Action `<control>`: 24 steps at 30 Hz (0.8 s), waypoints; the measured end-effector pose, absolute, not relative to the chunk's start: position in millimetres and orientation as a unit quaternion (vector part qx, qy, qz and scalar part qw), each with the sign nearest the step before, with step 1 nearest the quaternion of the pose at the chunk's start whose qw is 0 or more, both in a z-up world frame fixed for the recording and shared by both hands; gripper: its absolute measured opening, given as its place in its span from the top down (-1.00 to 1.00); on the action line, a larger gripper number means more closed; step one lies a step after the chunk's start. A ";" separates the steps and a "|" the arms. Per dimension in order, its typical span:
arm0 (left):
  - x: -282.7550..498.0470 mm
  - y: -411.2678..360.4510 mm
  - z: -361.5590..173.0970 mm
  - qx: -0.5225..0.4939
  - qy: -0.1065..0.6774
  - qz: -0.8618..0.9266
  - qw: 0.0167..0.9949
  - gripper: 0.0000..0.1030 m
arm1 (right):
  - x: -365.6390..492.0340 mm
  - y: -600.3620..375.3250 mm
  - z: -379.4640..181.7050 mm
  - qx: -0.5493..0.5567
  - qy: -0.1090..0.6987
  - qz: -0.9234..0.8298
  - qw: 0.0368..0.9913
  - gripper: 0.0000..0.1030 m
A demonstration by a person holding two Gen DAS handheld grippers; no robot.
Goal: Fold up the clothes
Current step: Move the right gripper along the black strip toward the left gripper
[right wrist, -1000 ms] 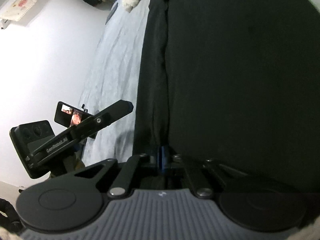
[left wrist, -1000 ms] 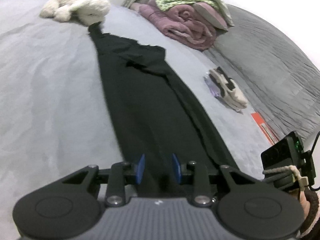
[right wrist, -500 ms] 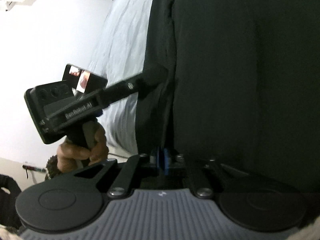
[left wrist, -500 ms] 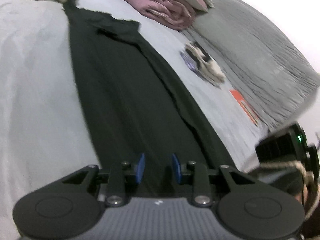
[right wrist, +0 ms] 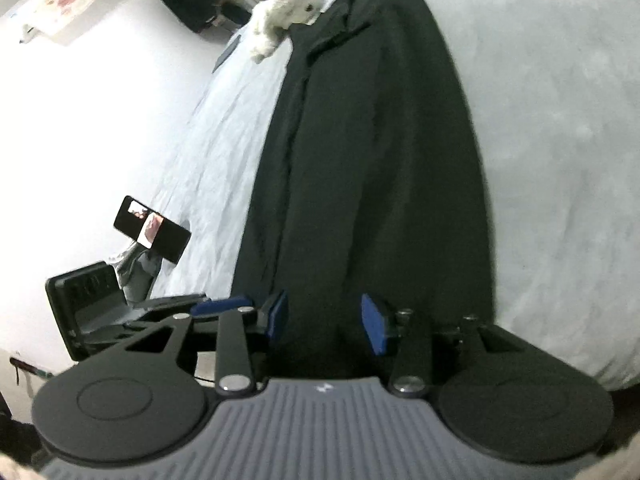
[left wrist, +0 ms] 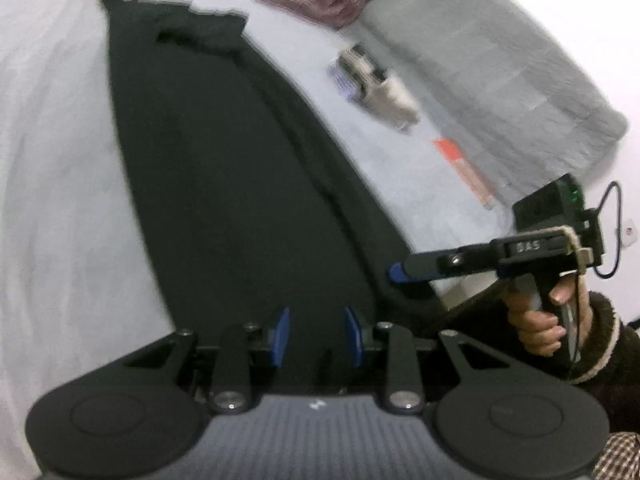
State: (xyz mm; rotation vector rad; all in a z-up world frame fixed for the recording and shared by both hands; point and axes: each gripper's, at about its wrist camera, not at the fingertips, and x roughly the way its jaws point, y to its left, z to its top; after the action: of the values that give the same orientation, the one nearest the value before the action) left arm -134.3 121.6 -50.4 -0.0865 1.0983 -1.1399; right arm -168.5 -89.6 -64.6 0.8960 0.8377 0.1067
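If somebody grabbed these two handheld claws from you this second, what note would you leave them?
Left gripper: open, nothing held, at the near end of the black garment.
Right gripper: open, nothing held, over the same end.
Garment: lies flat on the grey bed as a long narrow strip, one long side doubled over; far end by the white plush toy.
Left: fold the strip end to end.
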 end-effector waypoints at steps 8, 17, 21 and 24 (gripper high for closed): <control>-167.6 117.9 -41.6 -0.007 0.503 -0.531 0.682 0.40 | -191.7 -58.0 -46.7 0.320 0.425 0.068 0.844 0.13; -153.2 121.5 -31.6 -0.055 0.470 -0.505 0.722 0.36 | -191.7 13.5 -50.9 0.096 0.413 0.054 0.904 0.15; -149.6 124.3 -39.7 -0.070 0.469 -0.496 0.728 0.36 | -206.1 11.1 -58.7 0.013 0.408 0.025 0.912 0.57; -148.8 123.2 -45.6 -0.066 0.475 -0.489 0.729 0.36 | -206.2 17.9 -61.5 -0.045 0.408 0.016 0.912 0.97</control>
State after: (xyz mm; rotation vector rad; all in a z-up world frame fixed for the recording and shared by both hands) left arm -148.8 123.2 -45.6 -0.1463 1.0461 -1.0775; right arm -206.2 17.9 -61.5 -0.0928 0.8415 0.0324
